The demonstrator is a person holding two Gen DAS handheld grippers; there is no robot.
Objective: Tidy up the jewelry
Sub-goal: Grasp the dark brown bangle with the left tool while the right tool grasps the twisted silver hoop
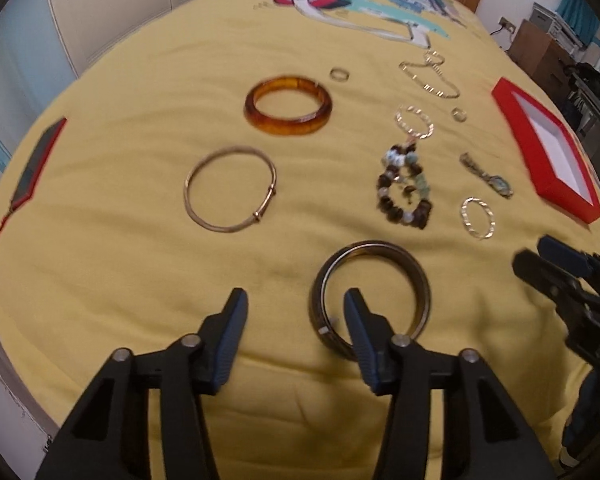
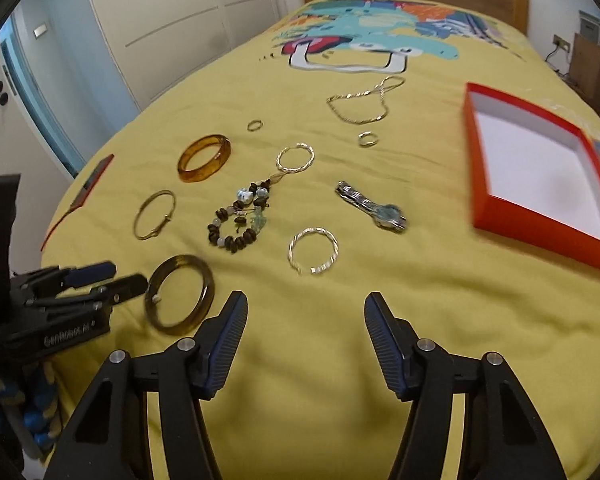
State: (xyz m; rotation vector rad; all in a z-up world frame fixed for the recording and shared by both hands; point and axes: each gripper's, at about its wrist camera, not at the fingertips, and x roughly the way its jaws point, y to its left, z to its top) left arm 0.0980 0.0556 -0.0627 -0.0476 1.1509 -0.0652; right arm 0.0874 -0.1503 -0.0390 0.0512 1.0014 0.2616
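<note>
Jewelry scattered on bed; red box (image 2: 540, 232) empty. Left gripper (image 1: 296, 308) fingers wide, straddling dark bangle (image 1: 370, 294) rim. Right gripper (image 2: 306, 312) fingers wide, idle. Next: close on rim, lift.

Both claws open, held low and pointing forward.
Left claw (image 1: 296, 312) had its fingers spread wide, nothing gripped between them; the right finger tip (image 1: 354, 304) sat inside a ring's outline. Right claw (image 2: 306, 312) was likewise spread wide and empty. The two claws were side by side, apart.
</note>
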